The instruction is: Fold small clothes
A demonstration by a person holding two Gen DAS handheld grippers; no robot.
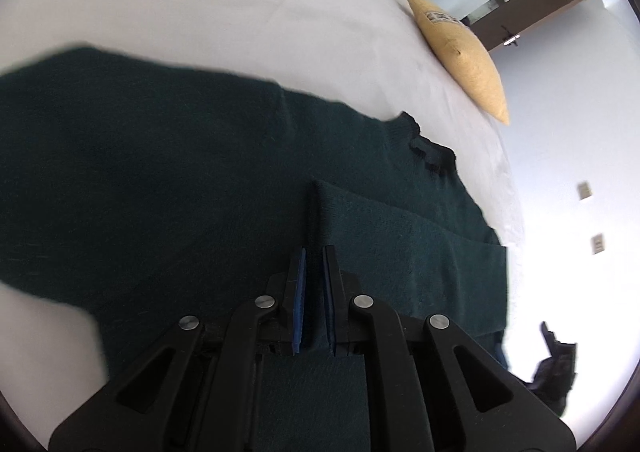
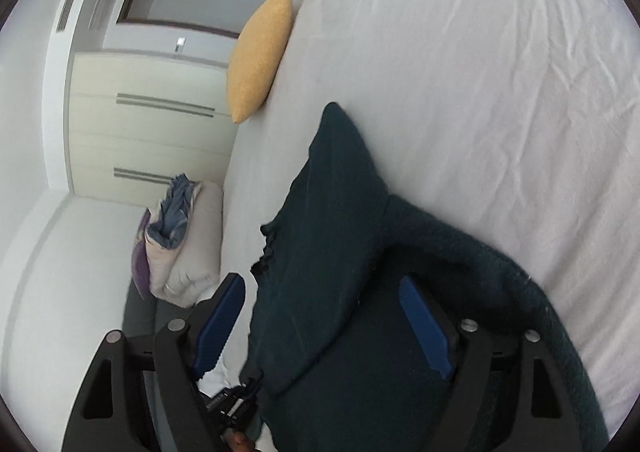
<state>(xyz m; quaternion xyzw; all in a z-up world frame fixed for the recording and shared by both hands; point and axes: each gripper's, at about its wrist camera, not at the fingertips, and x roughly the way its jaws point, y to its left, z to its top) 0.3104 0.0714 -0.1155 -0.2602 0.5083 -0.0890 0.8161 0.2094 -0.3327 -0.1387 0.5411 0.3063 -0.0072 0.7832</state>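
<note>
One dark green sweater [image 1: 160, 172], one yellow pillow [image 1: 464, 56], one folded bedding pile [image 2: 184, 244], two claws

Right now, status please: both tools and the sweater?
Left tool shut on a sweater fold. Right tool open, straddling sweater. Nothing in the way.

No legible text, labels, brands or numbers in either view. Yellow cushion [image 1: 460, 52] carries a dark printed patch near its upper end, too blurred to read in the left wrist view; in the right wrist view its face is plain. Small black part at the bottom edge between the right gripper's [image 2: 322, 316] fingers shows faint pale marks, too small to make out.
</note>
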